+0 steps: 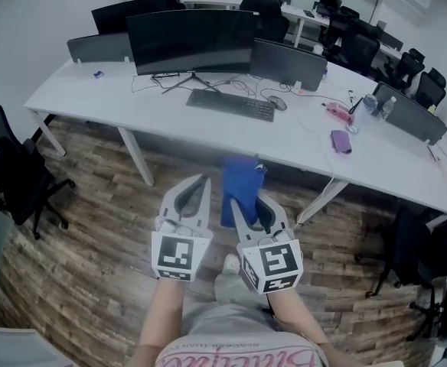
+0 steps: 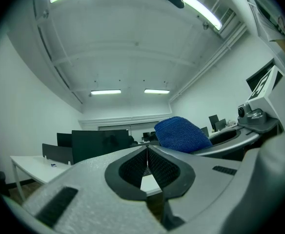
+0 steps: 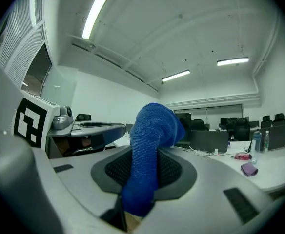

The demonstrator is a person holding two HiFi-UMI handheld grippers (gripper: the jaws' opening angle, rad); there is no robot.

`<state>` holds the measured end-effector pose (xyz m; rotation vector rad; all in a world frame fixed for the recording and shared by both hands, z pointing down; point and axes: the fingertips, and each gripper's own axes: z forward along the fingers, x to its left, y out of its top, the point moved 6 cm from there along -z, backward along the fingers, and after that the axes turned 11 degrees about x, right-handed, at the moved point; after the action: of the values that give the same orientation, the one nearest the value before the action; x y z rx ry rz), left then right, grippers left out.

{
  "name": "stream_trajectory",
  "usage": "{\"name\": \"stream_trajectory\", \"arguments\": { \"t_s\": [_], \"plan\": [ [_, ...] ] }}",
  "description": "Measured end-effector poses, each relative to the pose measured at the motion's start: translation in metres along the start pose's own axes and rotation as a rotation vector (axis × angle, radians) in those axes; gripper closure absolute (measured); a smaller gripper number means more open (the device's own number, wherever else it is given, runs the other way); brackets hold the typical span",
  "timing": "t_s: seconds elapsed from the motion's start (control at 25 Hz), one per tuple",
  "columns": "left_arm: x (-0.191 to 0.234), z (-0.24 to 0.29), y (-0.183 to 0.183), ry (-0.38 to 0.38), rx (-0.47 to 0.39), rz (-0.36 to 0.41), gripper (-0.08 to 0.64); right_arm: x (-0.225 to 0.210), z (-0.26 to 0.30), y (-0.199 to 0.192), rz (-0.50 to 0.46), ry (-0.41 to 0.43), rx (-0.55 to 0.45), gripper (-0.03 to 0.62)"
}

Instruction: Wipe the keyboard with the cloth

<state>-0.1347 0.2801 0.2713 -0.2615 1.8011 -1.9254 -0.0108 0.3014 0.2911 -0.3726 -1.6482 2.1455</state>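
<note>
**Head view.** The keyboard lies on the white desk, in front of the dark monitor and just beside the mouse. Both grippers are held over the wood floor, well apart from the desk edge. The left gripper carries nothing. The right gripper holds the blue cloth, which stands up past its tips toward the desk.

**Left gripper view.** The 2 jaws of the left gripper meet at their tips with nothing between them. The cloth shows off to the right, on the other gripper.

**Right gripper view.** The right gripper is clamped on the cloth. A thick fold runs from between the 2 jaws and bulges out in front of them. The keyboard cannot be made out here.

**Task status.**
1. Cloth in hand: done.
2. Approach to the desk: not done; the cloth is well apart from the keyboard.
3. Wiping: judged not yet begun. All passes over the keys remain.
</note>
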Motion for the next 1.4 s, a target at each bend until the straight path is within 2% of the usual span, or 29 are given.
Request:
{"name": "stream_trajectory", "arguments": {
  "t_s": [0.48, 0.84, 1.4],
  "plan": [
    [0.031, 0.130, 0.008, 0.002, 0.032, 0.012, 0.554, -0.089, 0.102, 0.022, 0.012, 0.030, 0.018, 0.491],
    [0.053, 0.217, 0.007, 0.030, 0.041, -0.008, 0.554, -0.151, 0.172, 0.031, 0.011, 0.058, 0.034, 0.491],
    [0.068, 0.273, -0.005, 0.054, 0.082, -0.015, 0.554, -0.190, 0.219, 0.022, 0.028, 0.084, 0.069, 0.491]
  ]
}}
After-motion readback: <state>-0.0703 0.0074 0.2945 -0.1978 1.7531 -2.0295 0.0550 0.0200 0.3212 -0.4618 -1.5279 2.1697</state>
